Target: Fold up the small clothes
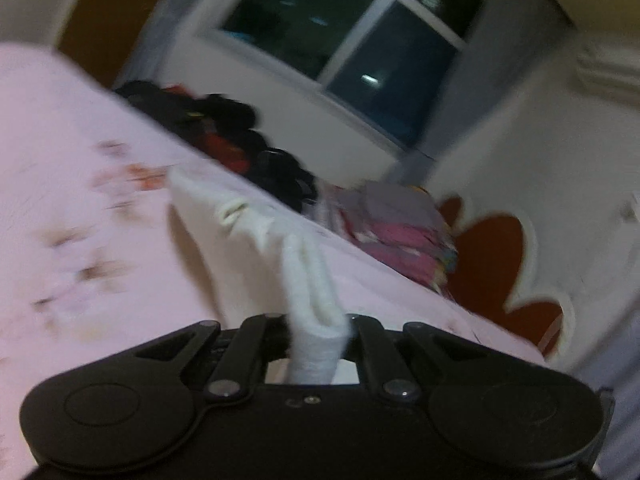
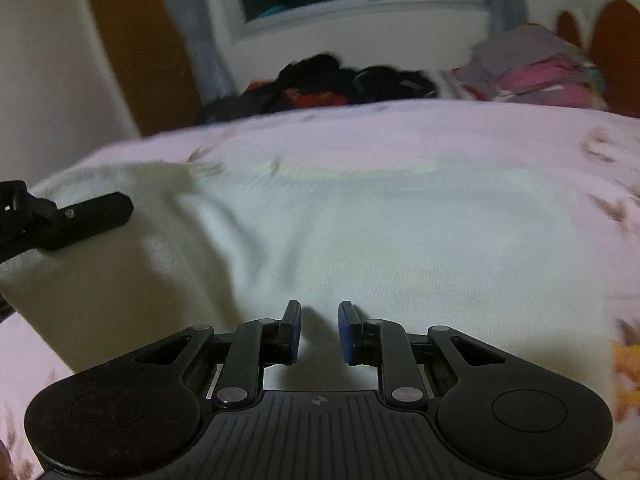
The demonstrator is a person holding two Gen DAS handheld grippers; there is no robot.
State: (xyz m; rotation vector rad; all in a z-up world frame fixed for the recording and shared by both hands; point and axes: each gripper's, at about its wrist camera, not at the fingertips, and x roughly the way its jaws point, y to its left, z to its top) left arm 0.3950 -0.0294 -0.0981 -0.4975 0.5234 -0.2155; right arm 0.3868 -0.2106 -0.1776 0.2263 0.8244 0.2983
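Note:
A white knit garment [image 2: 380, 232] lies spread on the pink floral bedsheet [image 2: 400, 132]. My left gripper [image 1: 316, 328] is shut on a bunched edge of the white garment [image 1: 308, 280] and lifts it off the sheet; the view is tilted and blurred. The left gripper's finger also shows in the right wrist view [image 2: 92, 212] at the garment's left edge. My right gripper [image 2: 319, 330] is open and empty, its blue-padded fingers [image 2: 347, 332] just above the garment's near part.
A pile of dark and red clothes [image 2: 340, 84] lies at the far edge of the bed. A stack of folded pink and grey clothes [image 2: 532, 68] sits at the far right by the red headboard [image 1: 496, 256]. A window [image 1: 352, 40] is behind.

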